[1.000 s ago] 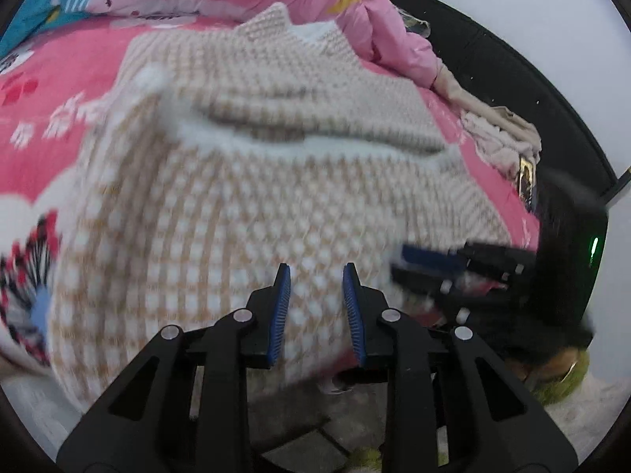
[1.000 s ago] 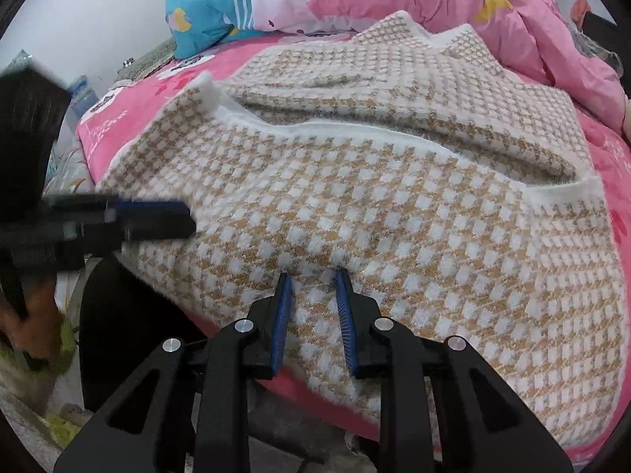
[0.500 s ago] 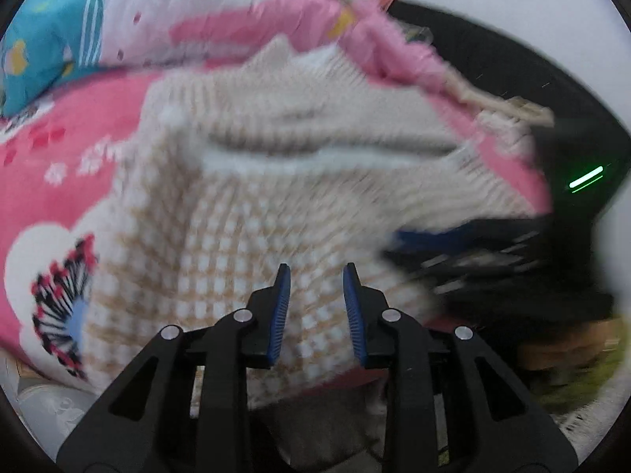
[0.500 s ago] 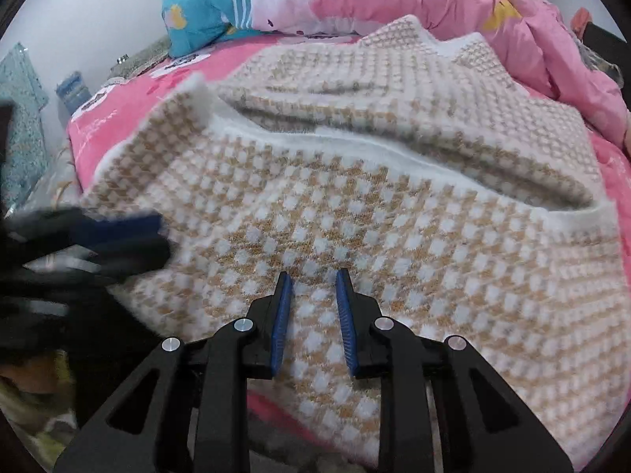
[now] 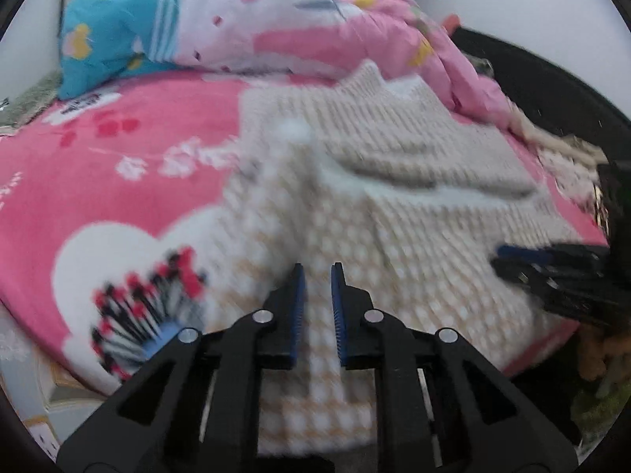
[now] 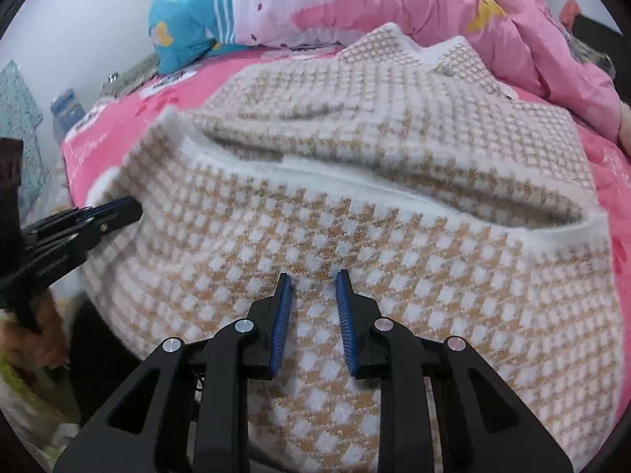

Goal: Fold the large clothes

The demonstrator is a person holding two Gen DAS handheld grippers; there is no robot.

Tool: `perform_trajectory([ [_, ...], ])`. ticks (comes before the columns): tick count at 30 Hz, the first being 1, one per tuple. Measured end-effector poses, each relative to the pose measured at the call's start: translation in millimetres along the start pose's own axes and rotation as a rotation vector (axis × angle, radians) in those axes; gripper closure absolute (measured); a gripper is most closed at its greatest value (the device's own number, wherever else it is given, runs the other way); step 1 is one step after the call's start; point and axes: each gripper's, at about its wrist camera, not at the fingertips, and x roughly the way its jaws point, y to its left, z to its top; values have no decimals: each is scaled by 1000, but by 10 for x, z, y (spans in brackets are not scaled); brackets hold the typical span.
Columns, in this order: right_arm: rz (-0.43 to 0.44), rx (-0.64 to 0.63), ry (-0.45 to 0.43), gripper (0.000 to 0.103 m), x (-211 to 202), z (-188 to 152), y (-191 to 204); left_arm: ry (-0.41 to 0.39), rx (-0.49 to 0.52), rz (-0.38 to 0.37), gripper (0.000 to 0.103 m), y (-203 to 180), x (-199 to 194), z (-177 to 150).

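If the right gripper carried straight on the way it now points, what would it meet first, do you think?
Most likely the checked sweater: the right gripper aims down at its tan-and-white knit on the pink bed sheet, though the remaining gap is unclear.

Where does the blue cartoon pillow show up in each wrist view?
Left wrist view: the blue pillow sits upper left, at the far end of the bed, beyond the checked sweater.
Right wrist view: the blue pillow sits at the top, left of centre, beyond the sweater.
Shared landmark: the pink quilt lies right of the pillow in both.
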Motion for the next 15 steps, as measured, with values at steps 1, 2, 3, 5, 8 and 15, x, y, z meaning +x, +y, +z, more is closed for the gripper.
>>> perform_trajectory([
  [1,0,5,-22,80,-80,35,-13,-11,-5,20,88,42,3,56],
  [2,-17,2,-45,80,-124,57,-28,-15,-9,43,88,79,22,98],
  [3,-54,-2,-73,80,-176,78,-61,-11,-16,67,88,119,50,126],
  [5,-89,32,-55,80,-72,73,-210,23,-47,63,88,212,176,149],
  [8,-25,72,-39,80,203,22,-391,23,-38,85,88,191,249,151],
  [15,-5,128,-63,73,-139,146,-395,-4,-37,123,84,86,52,212],
])
